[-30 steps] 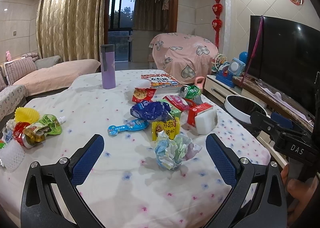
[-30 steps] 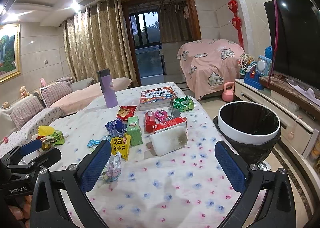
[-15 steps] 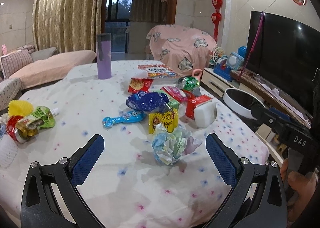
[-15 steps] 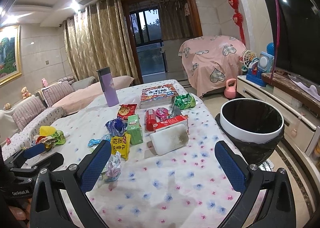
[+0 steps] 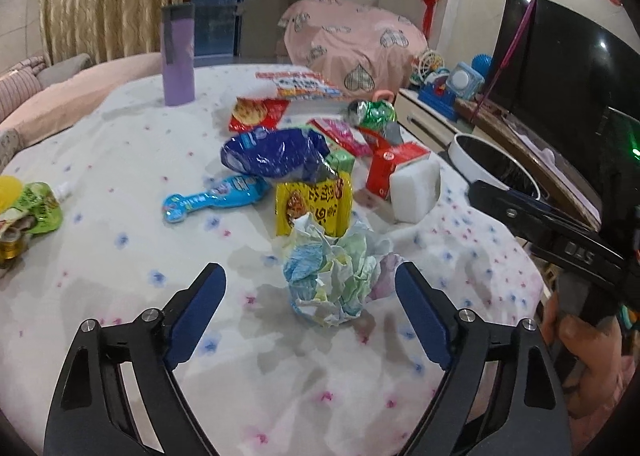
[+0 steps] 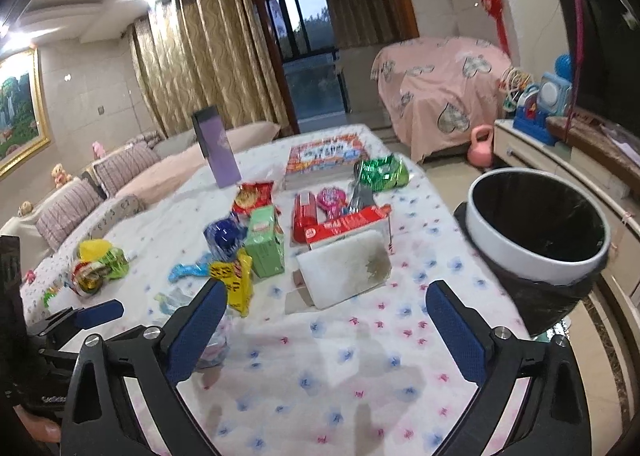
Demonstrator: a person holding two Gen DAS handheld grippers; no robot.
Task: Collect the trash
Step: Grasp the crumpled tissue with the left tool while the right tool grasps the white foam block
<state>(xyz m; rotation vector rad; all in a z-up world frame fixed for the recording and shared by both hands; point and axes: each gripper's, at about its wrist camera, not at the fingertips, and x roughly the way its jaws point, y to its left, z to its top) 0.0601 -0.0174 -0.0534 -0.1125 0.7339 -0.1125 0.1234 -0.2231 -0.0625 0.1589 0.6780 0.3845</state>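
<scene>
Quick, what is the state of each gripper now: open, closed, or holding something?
Left gripper: open, holding nothing; the crumpled paper ball sits between its fingers.
Right gripper: open, empty, above the tablecloth.

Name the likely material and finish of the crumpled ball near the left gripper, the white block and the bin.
Crumpled ball: probably thin printed paper, matte, with sharp creases. White block: seemingly foam or sponge, dull, with a stained face. Bin: glossy white rim, likely plastic, lined with a black bag.
</scene>
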